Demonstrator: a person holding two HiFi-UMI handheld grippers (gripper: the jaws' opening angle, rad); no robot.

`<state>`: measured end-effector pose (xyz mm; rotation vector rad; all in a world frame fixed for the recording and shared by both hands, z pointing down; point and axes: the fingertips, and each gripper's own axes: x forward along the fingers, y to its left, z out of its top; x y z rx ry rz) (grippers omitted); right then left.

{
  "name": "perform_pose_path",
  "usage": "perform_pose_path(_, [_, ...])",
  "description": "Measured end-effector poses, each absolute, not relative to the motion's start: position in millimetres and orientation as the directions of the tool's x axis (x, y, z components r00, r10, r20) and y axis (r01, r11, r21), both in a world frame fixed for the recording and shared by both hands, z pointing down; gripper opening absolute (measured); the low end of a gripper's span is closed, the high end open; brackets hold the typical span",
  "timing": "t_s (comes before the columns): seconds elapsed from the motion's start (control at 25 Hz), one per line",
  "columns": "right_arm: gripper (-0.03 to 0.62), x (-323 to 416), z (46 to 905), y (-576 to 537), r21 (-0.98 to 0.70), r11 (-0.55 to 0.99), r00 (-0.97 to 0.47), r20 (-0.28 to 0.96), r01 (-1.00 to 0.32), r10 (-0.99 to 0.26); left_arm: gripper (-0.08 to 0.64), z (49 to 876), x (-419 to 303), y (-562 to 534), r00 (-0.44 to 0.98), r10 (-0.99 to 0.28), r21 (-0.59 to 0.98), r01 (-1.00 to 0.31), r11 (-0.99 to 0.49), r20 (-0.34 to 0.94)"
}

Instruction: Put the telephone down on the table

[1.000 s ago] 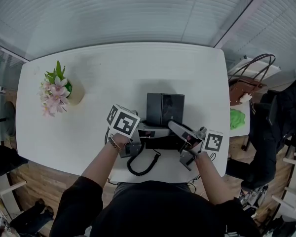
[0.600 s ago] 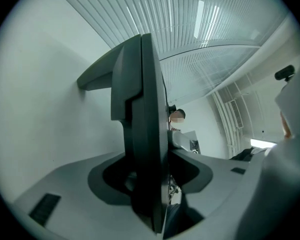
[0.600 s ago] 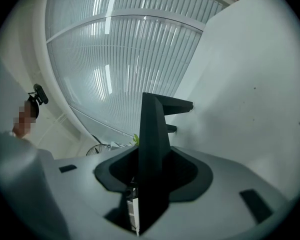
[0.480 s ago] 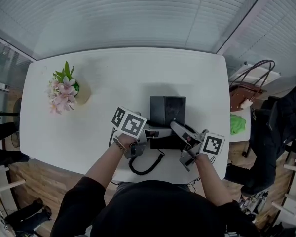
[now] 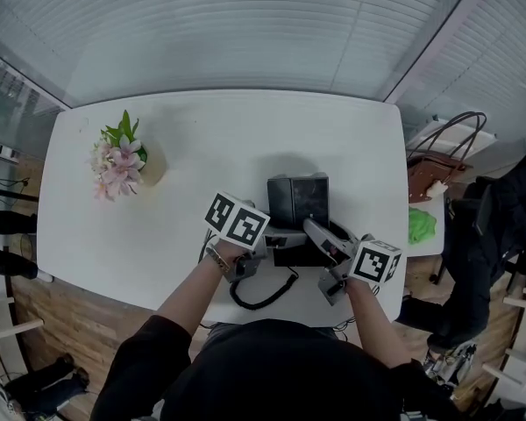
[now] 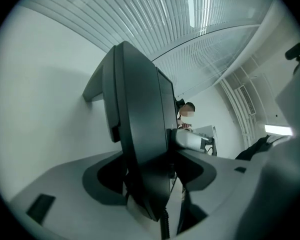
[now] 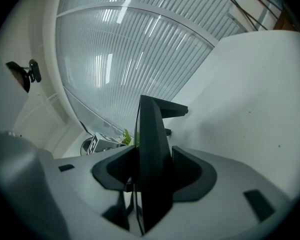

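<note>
A black telephone [image 5: 298,202] stands on the white table [image 5: 202,147] near its front edge, and its coiled cord [image 5: 263,295] loops towards me. My left gripper [image 5: 265,238] is at the phone's left side and my right gripper [image 5: 316,229] at its right side. In the left gripper view the telephone [image 6: 140,124] rises edge-on between the jaws of the gripper [image 6: 150,181], which are opening, with a gap on its right. In the right gripper view the phone's thin edge [image 7: 151,134] stands between the opening jaws of the gripper [image 7: 152,176], whose pads sit just off it.
A pot of pink flowers [image 5: 118,160] stands at the table's left. Off the right edge are a brown handbag [image 5: 438,160], a green object [image 5: 421,226] and a person in dark clothes [image 5: 500,226]. A slatted wall lies behind the table.
Both grippers stay at the telephone's sides and their marker cubes have rolled a little. The head view has shifted, so the table sits slightly lower and further right in the picture.
</note>
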<state>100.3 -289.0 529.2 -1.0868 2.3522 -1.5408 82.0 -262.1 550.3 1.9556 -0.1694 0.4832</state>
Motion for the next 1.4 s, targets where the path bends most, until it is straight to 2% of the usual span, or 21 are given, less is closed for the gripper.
perform_pose_path(0.52, [0.233, 105, 529, -286, -0.763, 0.259, -0.689, 0.314, -0.592, -0.653, 0.302, 553, 80, -260, 0.885, 0.095, 0.799, -0.36, -0.482, 0.456])
perform_pose_path(0.64, [0.234, 111, 529, -284, -0.691, 0.283, -0.656, 0.359, -0.665, -0.664, 0.294, 555, 80, -260, 0.878, 0.085, 0.787, -0.375, -0.49, 0.471])
perform_pose_path(0.72, [0.237, 120, 532, -283, -0.633, 0.287, -0.621, 0.4, -0.719, -0.675, 0.261, 556, 79, -262, 0.878, 0.068, 0.785, -0.387, -0.484, 0.474])
perform_pose_path(0.76, [0.231, 122, 533, -283, -0.625, 0.286, -0.616, 0.407, -0.726, -0.675, 0.244, 557, 79, -263, 0.879, 0.06, 0.787, -0.389, -0.479, 0.472])
perform_pose_path(1.04, [0.226, 123, 534, -282, -0.622, 0.298, -0.621, 0.401, -0.724, -0.673, 0.245, 557, 80, -264, 0.879, 0.047, 0.781, -0.396, -0.484, 0.474])
perform_pose_path(1.2, [0.235, 122, 534, -283, -0.612, 0.3, -0.617, 0.406, -0.731, -0.675, 0.252, 555, 77, -268, 0.868, -0.021, 0.735, -0.432, -0.522, 0.495])
perform_pose_path(1.4, [0.241, 125, 522, -289, -0.57, 0.317, -0.587, 0.385, -0.758, -0.712, 0.251, 542, 64, -280, 0.849, -0.199, 0.658, -0.51, -0.554, 0.49])
